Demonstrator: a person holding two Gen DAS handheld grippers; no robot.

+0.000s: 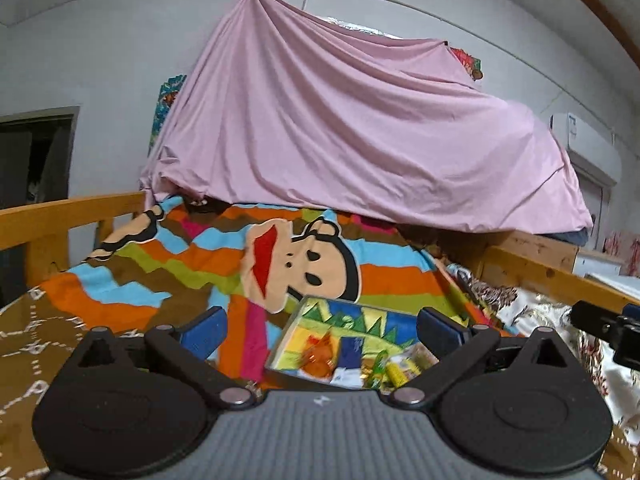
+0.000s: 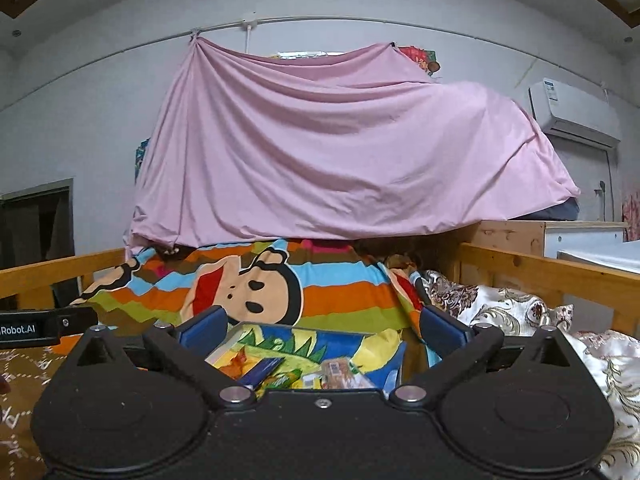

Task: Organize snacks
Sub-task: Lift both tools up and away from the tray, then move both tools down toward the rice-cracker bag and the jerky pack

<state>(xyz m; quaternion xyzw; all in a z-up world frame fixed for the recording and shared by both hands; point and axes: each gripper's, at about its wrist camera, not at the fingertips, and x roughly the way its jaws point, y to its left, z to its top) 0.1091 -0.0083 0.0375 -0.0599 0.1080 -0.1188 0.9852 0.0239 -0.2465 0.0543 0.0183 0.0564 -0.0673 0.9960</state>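
Note:
A colourful open box [image 1: 320,322] lies on the striped cartoon blanket [image 1: 192,256] on the bed. It holds several snacks: an orange wrapped piece [image 1: 318,364], a dark blue packet [image 1: 352,354] and yellow-green packets [image 1: 394,372]. My left gripper [image 1: 322,330] is open and empty, held above the near side of the box. In the right wrist view the same box [image 2: 320,340] sits between the fingers of my right gripper [image 2: 320,330], which is open and empty. A dark blue packet [image 2: 262,370] shows inside it.
Wooden bed rails run along the left [image 1: 60,216] and right [image 2: 552,276]. A pink sheet [image 1: 340,128] hangs over the far end. A floral quilt [image 2: 500,304] lies at the right. A brown patterned cloth [image 1: 24,344] is at the left.

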